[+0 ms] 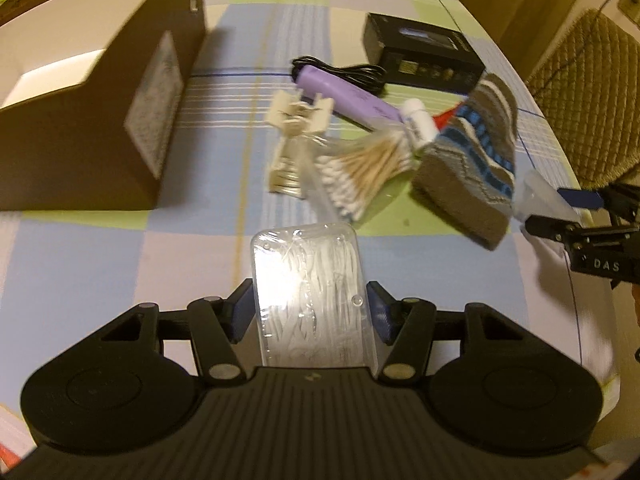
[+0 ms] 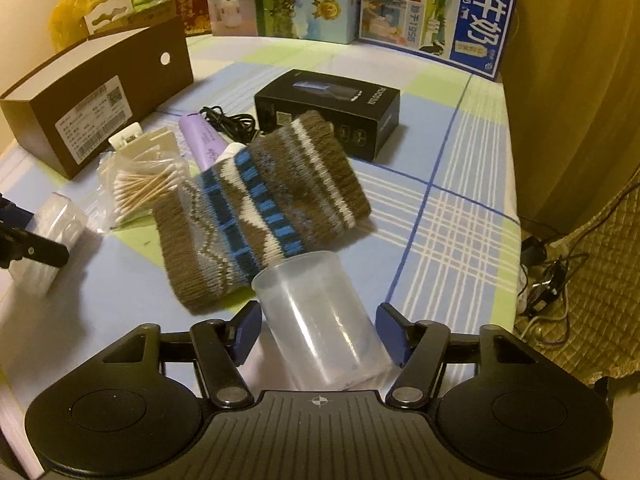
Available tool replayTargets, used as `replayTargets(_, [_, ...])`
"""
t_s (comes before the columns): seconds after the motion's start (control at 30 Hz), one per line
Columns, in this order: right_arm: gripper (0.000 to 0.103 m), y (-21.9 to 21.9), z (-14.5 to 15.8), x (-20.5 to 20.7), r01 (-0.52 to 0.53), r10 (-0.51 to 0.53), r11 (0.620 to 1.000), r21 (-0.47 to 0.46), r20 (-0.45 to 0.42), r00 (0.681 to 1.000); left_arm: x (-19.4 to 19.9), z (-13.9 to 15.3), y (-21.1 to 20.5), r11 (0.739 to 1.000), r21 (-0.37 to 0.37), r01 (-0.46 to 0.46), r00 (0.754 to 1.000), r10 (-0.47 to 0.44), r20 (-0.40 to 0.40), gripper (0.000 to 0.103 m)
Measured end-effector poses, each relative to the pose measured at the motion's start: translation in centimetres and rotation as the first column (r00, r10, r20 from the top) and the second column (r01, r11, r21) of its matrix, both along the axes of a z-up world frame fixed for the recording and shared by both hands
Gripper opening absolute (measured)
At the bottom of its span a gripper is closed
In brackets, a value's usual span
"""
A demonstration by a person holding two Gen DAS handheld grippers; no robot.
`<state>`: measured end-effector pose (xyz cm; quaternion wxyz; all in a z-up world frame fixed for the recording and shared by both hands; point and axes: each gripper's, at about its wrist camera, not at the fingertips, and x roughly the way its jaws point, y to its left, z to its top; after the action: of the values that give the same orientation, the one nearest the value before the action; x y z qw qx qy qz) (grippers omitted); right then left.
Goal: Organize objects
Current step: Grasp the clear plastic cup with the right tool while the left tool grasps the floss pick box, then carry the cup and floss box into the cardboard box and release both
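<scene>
My left gripper (image 1: 310,316) is shut on a clear plastic case of floss picks (image 1: 312,296), held above the table near its front; the case also shows in the right wrist view (image 2: 48,232). My right gripper (image 2: 318,330) is shut on a translucent plastic cup (image 2: 316,316), tilted, mouth forward, just in front of a knitted brown-and-blue sock (image 2: 260,208). In the left wrist view the right gripper (image 1: 560,224) shows at the right edge with the cup (image 1: 544,196). An open brown cardboard box (image 1: 92,112) stands at the left.
On the checked tablecloth lie a bag of cotton swabs (image 1: 360,168), a purple tube (image 1: 352,100), a white plastic holder (image 1: 296,136), a black cable (image 1: 344,72) and a black product box (image 2: 328,108). Cartons (image 2: 432,12) stand along the back edge. A padded chair (image 1: 592,92) is right.
</scene>
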<state>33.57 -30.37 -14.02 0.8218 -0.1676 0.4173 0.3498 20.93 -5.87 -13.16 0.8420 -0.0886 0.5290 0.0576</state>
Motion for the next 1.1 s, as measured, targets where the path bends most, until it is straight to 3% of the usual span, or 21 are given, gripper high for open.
replayTargets(0.23, [0.052, 0.9, 1.5, -1.2, 0.024, -0.021, 0.999, 0.045, -0.056, 0.998, -1.2, 1.2, 1.3, 1.0, 0.006, -0.016, 0.999, 0.016, 0.029, 0.054])
replayTargets(0.57, [0.051, 4.3, 6.2, -4.2, 0.003, 0.001, 0.99, 0.142, -0.032, 0.999, -3.8, 4.7, 3.7, 1.0, -0.019, -0.008, 0.994, 0.01, 0.107, 0.054])
replayTargets(0.87, [0.051, 10.6, 10.2, -6.8, -0.028, 0.027, 0.972, 0.232, 0.009, 1.0, -4.9, 9.2, 8.3, 0.999, -0.032, 0.041, 0.98, -0.034, 0.198, 0.054])
replayTargets(1.1, [0.052, 17.3, 12.5, -7.7, -0.057, 0.059, 0.948, 0.314, 0.003, 0.998, -4.8, 12.0, 14.2, 0.999, -0.026, 0.038, 0.969, -0.03, 0.244, 0.054])
